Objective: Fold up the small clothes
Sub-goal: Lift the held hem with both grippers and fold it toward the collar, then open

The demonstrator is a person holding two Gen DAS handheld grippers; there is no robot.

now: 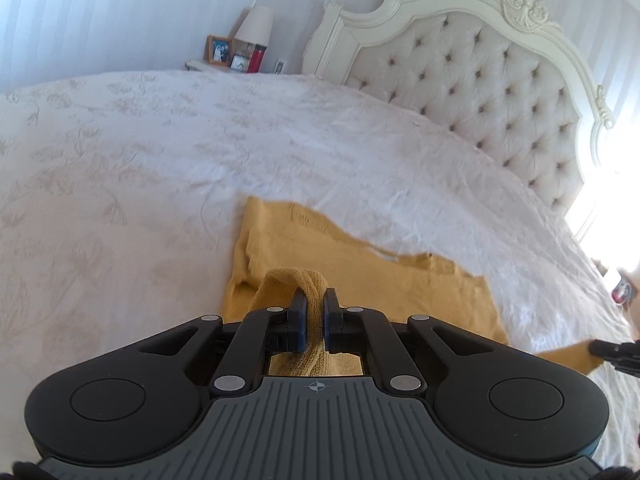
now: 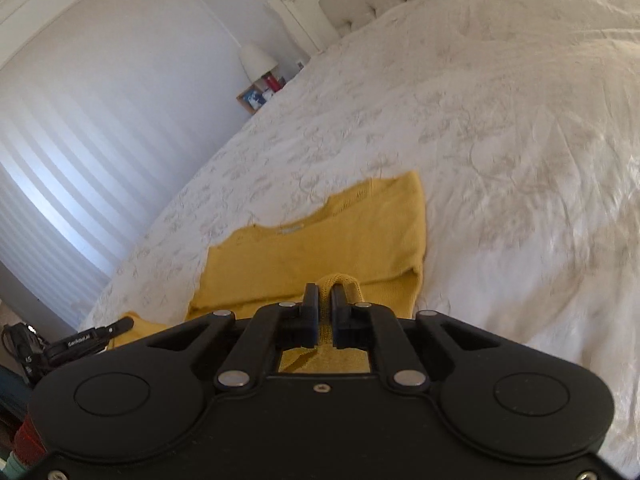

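White bedding with a faint leaf pattern covers a wide bed (image 1: 168, 168), which serves as the folding surface because it is broad and soft.

Nearest in the left wrist view, the left gripper (image 1: 314, 304) is clenched on a bunched ridge of mustard-yellow knit, most likely a sleeve or hem corner. The cloth loops up over the fingertips and hangs down between the jaws, so the pinch looks firm. Nearest in the right wrist view, the right gripper (image 2: 324, 300) is likewise closed on a raised fold of the same fabric. Gripping one point on each side lets the near part be lifted evenly and carried over without skewing.

Beyond both grippers lies the small yellow sweater (image 2: 320, 240), spread flat on the bedding with its neckline away from the cameras. A pale neck label (image 2: 292, 229) shows at the collar, so it probably lies back-down. One near corner trails sideways toward the other gripper. The fold seems to be at an early stage; the body is not yet doubled over.

Farther off stands a cream tufted headboard (image 1: 480, 80) with a carved frame. At the far bedside, a nightstand holds a white-shaded lamp (image 1: 256, 24), a framed photo (image 1: 218, 50) and a red bottle (image 1: 256, 59), against a pale striped wall. Bright glare washes out the right edge.
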